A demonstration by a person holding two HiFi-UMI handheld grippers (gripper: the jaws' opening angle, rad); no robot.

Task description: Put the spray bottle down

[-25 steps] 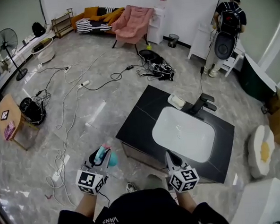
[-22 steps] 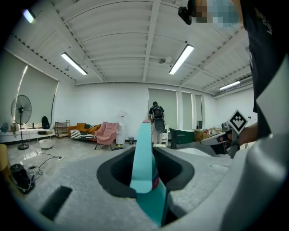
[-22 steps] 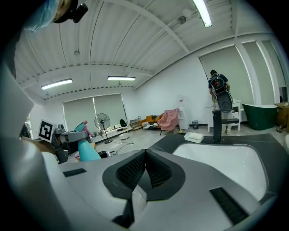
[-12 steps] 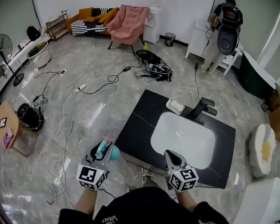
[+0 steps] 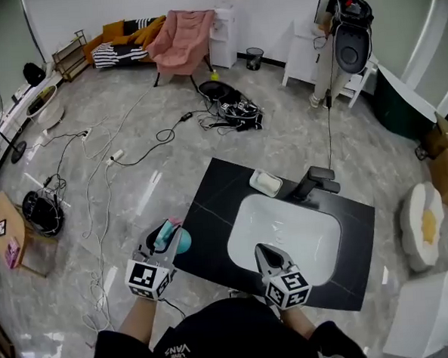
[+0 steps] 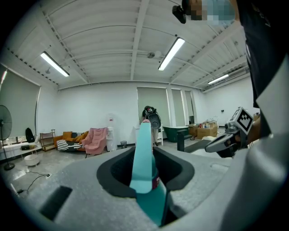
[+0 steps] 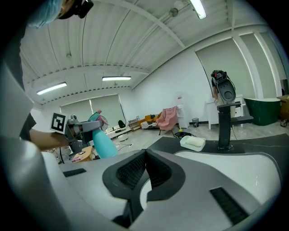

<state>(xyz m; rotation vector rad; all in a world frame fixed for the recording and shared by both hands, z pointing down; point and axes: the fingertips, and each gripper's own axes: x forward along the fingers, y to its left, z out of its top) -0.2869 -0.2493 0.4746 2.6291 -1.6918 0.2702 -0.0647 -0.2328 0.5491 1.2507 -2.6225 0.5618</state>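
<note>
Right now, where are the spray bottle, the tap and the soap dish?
spray bottle [image 5: 179, 244], head view, teal body
tap [image 5: 313, 183], head view, black spout
soap dish [image 5: 266, 182], head view, white top

Legible text at this moment: one item only.

Head view: the word "VANS" is printed in white on the front of my black shirt [image 5: 218, 335]. It reads upside down near the lower edge. The smaller lines printed beside it are too fine to read.

The marker cubes on my left gripper [image 5: 167, 232] and right gripper [image 5: 262, 250] carry black-and-white square patterns, with no letters or digits. The right gripper view shows the same kind of pattern on the left cube.

The spray bottle [image 6: 143, 153], clamped between the left jaws, has a dark red band, and any print on it is unreadable.

The cardboard boxes [image 5: 445, 174] at far right show coloured patches too small to read.
</note>
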